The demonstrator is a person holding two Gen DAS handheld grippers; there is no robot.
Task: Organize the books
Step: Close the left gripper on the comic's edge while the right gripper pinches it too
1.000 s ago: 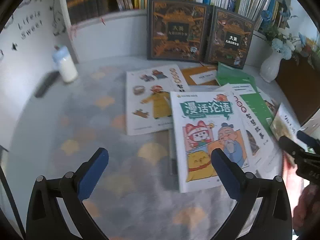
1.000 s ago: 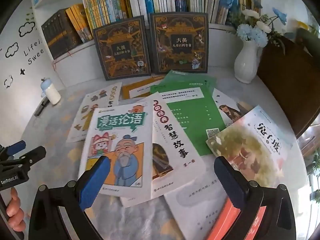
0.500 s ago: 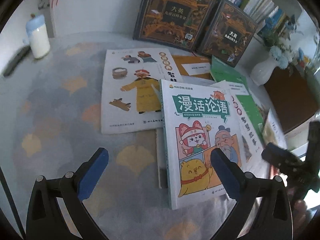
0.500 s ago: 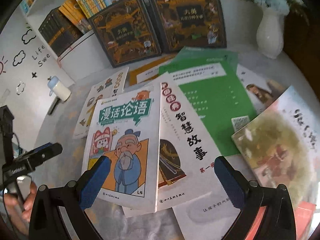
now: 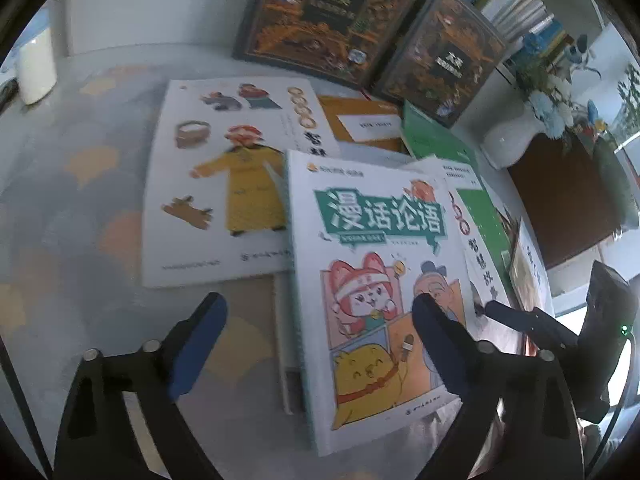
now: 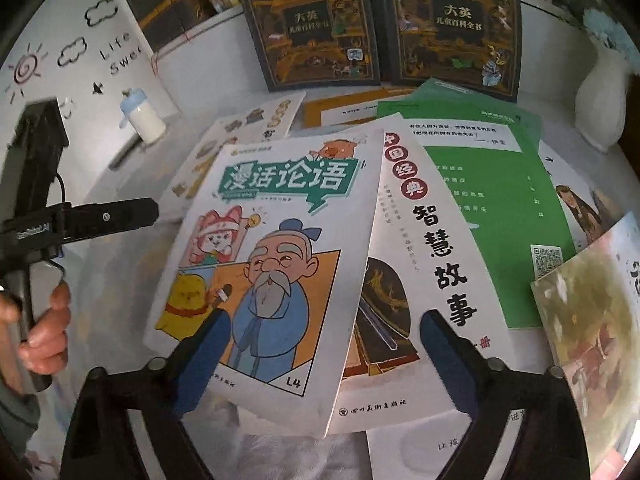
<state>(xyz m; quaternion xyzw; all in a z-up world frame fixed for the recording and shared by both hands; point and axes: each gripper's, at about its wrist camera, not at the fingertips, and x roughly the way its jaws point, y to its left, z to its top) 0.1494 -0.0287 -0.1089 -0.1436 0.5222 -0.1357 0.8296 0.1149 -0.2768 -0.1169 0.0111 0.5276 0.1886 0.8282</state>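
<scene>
Several thin books lie overlapping on the table. On top is a white cartoon book with a green title banner [image 5: 376, 264], also in the right wrist view [image 6: 276, 256]. My left gripper [image 5: 320, 344] is open, its fingers straddling the book's left edge, close above it. My right gripper [image 6: 324, 356] is open, straddling that book's right edge and the white book with black characters [image 6: 432, 248] beneath. A white book with a yellow-robed figure [image 5: 224, 184] lies to the left. A green book [image 6: 492, 208] lies to the right.
Two dark ornate books [image 6: 384, 28] stand against the shelf at the back. A white vase with flowers [image 5: 516, 140] stands back right. A small white bottle [image 6: 144, 116] stands at the left. A painted-cover book [image 6: 588, 328] lies at the far right.
Both grippers have moved forward and lower toward the cartoon book, which now fills more of each view. Both stay open.
</scene>
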